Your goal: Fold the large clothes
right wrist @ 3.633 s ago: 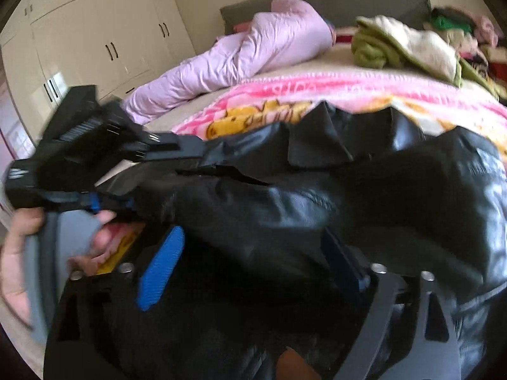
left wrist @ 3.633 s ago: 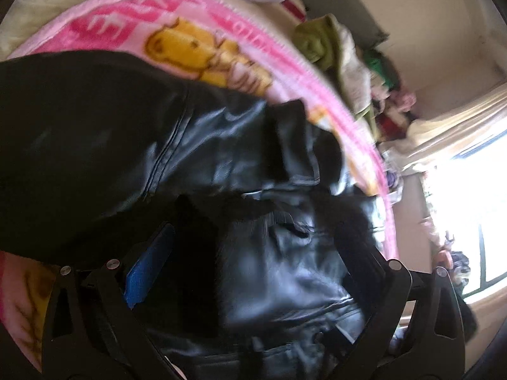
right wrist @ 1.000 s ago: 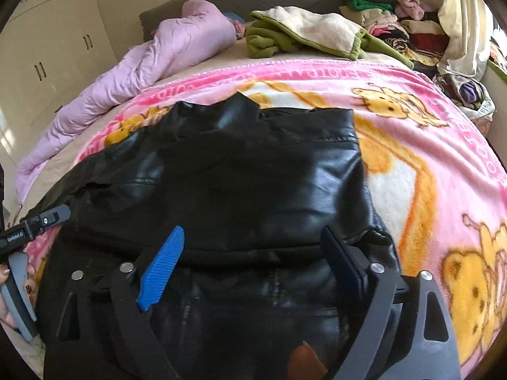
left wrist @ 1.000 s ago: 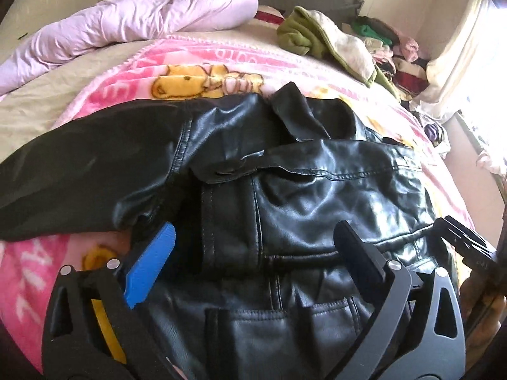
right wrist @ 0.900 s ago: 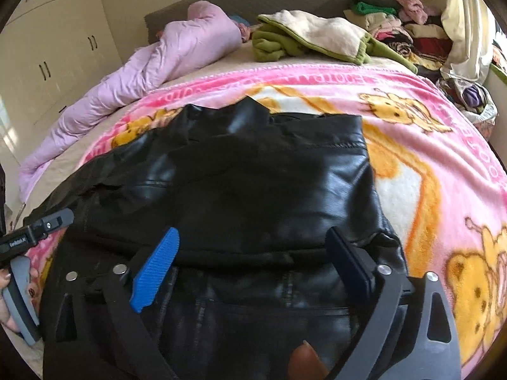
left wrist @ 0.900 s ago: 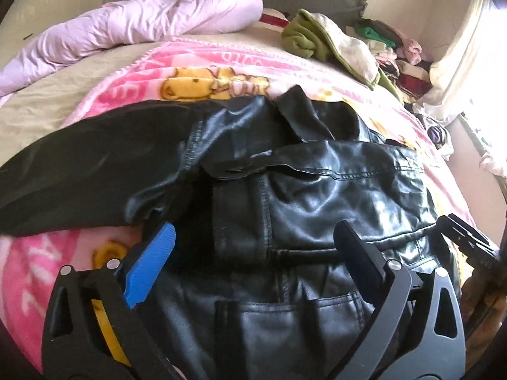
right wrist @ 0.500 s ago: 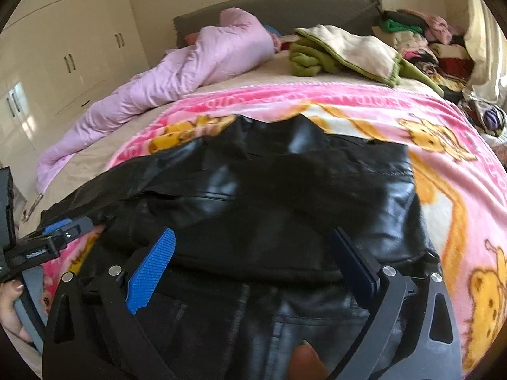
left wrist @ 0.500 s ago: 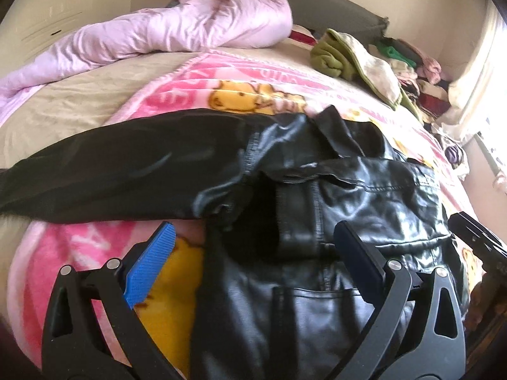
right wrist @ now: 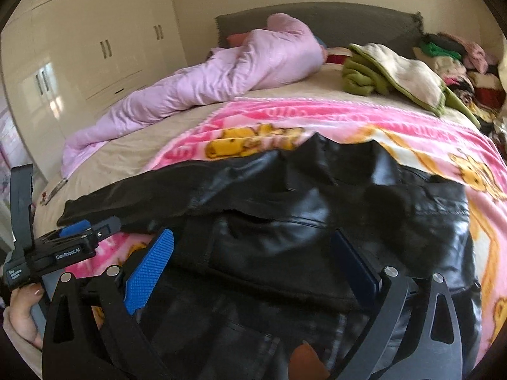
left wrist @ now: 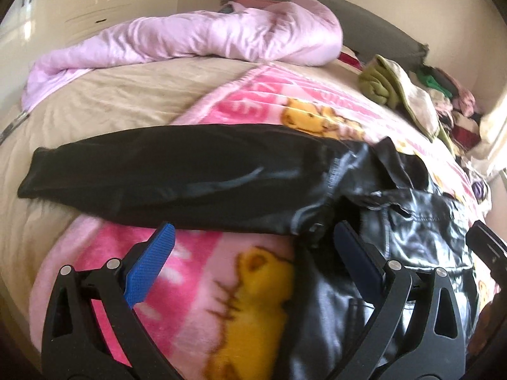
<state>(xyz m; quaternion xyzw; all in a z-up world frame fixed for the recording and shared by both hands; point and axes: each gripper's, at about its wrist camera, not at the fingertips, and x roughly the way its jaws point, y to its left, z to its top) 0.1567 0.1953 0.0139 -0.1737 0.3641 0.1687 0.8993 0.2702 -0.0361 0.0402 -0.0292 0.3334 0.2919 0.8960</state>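
Lying across the pink blanket point(right wrist: 396, 126), your black leather jacket point(right wrist: 301, 221), collar far, sleeve point(left wrist: 164, 174) stretching left onto bare beige sheet point(left wrist: 104, 95), both grippers point(left wrist: 253, 259) point(right wrist: 253, 259) spread wide, gripping nothing.

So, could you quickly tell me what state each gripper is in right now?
Left gripper: open, holding nothing, above the black leather jacket.
Right gripper: open, jaws just widened, empty above the jacket.

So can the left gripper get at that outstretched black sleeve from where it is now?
Probably yes. The left gripper is open and empty, and the sleeve lies flat on the pink blanket just ahead of its fingertips with nothing between them.
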